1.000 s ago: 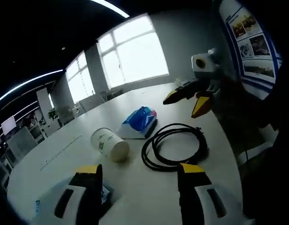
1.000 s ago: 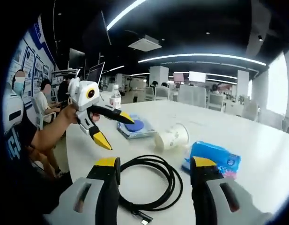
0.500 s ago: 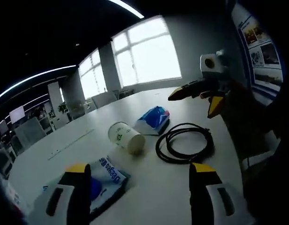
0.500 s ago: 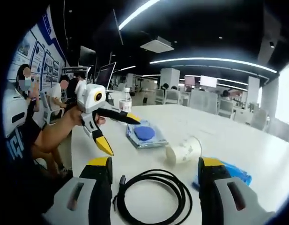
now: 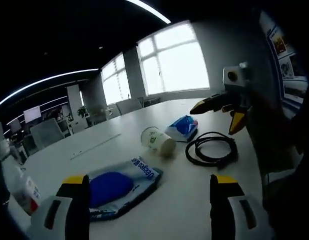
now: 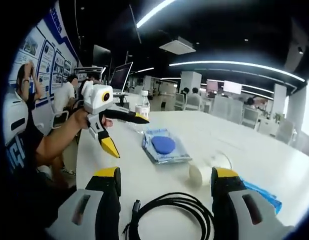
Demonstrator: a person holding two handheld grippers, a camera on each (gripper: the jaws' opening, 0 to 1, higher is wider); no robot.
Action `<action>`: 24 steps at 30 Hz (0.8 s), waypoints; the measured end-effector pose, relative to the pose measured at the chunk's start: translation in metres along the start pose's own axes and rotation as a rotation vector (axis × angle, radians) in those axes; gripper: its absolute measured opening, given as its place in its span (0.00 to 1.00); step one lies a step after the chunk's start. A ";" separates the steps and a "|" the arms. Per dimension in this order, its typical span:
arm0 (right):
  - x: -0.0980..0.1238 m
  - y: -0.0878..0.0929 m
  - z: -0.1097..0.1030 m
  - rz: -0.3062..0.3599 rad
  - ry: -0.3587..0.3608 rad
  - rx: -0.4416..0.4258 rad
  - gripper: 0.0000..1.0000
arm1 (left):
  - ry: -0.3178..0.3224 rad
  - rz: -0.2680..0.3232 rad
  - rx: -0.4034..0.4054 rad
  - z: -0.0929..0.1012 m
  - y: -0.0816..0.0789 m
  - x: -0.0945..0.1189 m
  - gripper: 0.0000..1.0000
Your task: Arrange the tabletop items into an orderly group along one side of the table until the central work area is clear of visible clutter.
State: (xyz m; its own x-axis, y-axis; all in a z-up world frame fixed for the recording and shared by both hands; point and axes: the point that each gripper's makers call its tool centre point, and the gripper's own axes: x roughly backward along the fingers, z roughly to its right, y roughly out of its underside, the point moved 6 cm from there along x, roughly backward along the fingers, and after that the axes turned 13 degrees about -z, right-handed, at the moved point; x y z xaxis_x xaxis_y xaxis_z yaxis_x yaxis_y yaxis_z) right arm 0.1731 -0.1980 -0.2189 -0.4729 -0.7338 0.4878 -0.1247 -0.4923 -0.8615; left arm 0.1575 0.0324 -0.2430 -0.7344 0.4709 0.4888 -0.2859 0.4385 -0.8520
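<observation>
**Approach phase: no item grasped**

Since the earlier frames both cameras have drawn back: the pouch (image 5: 116,186) now lies wholly between the left gripper's (image 5: 149,200) jaws in its view, and the cable (image 6: 170,215) sits lower in the right gripper view. The pouch, cup (image 5: 158,141), blue pack (image 5: 183,127) and cable lie scattered across the table (image 5: 189,200), apart from one another; a bottle (image 6: 142,104) stands near the edge. The left gripper is released and empty. The right gripper (image 6: 164,197) is likewise spread, holding nothing. Next move, as judged: lower one gripper onto the nearest item and close.
</observation>
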 end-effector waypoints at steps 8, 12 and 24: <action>-0.009 -0.009 0.013 -0.007 0.018 0.011 0.70 | -0.012 0.004 0.023 -0.004 0.008 0.008 1.00; -0.012 -0.015 0.017 -0.008 0.016 0.020 0.69 | -0.018 -0.001 0.031 -0.005 0.010 0.008 1.00; -0.021 -0.028 0.040 -0.016 0.025 0.038 0.67 | 0.002 -0.012 0.014 -0.006 -0.001 -0.005 1.00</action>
State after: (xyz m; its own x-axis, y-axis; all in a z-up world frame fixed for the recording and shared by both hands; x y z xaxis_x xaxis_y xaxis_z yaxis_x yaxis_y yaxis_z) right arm 0.2212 -0.1874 -0.1990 -0.4927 -0.7140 0.4974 -0.0997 -0.5215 -0.8474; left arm 0.1650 0.0342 -0.2433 -0.7296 0.4675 0.4991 -0.3034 0.4329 -0.8489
